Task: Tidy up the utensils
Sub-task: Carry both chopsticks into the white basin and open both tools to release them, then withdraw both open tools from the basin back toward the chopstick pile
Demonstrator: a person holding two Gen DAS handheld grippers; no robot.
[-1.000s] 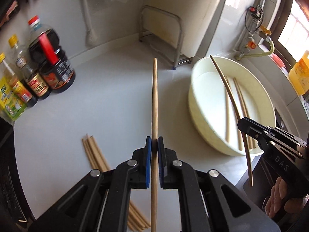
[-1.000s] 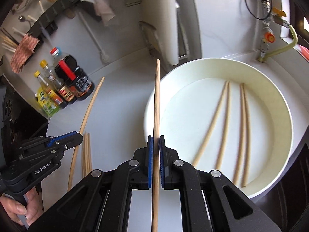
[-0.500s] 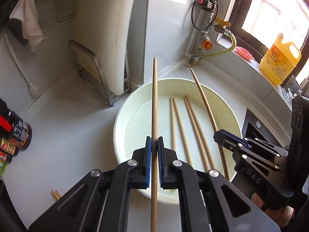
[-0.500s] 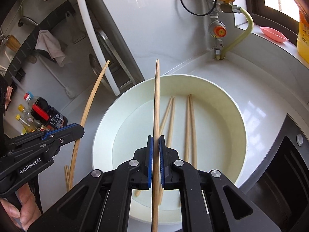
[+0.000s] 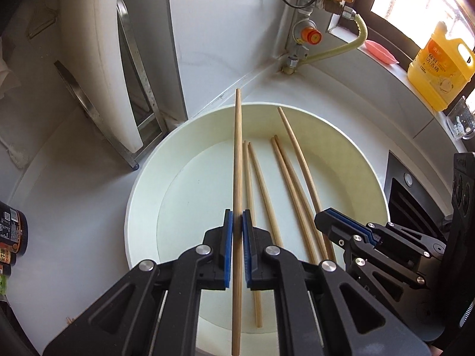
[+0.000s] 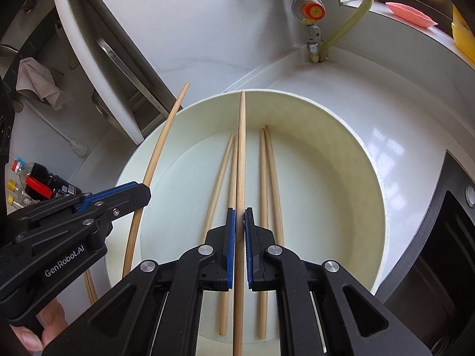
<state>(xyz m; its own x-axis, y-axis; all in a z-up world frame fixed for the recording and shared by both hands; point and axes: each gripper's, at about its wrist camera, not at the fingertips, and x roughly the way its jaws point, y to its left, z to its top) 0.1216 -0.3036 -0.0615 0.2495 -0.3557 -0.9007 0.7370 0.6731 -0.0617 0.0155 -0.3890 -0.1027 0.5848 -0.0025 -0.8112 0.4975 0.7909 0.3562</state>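
My left gripper [image 5: 237,222] is shut on a wooden chopstick [image 5: 237,154] that points out over a round white basin [image 5: 142,195]. Several more chopsticks [image 5: 264,195] lie flat on the basin floor. My right gripper [image 6: 240,222] is shut on a second chopstick [image 6: 241,148], held above the middle of the basin [image 6: 377,195] between two pairs of lying chopsticks [image 6: 267,178]. Each gripper shows in the other's view: the right gripper [image 5: 326,219] at the basin's right, the left gripper [image 6: 142,191] over its left rim with its chopstick [image 6: 160,148].
A white cutting board in a metal rack [image 5: 89,59] stands behind the basin on the left. A gas valve and hose [image 5: 310,34] sit in the back corner, a yellow bottle [image 5: 439,65] on the sill. A stove [image 5: 415,201] borders the right, sauce bottles [image 6: 44,184] the left. Loose chopsticks [image 6: 90,287] lie on the counter.
Both grippers carried their chopsticks rightward from the counter to above the basin and sank slightly. The sauce bottles and the loose chopsticks have slid toward the left edge.
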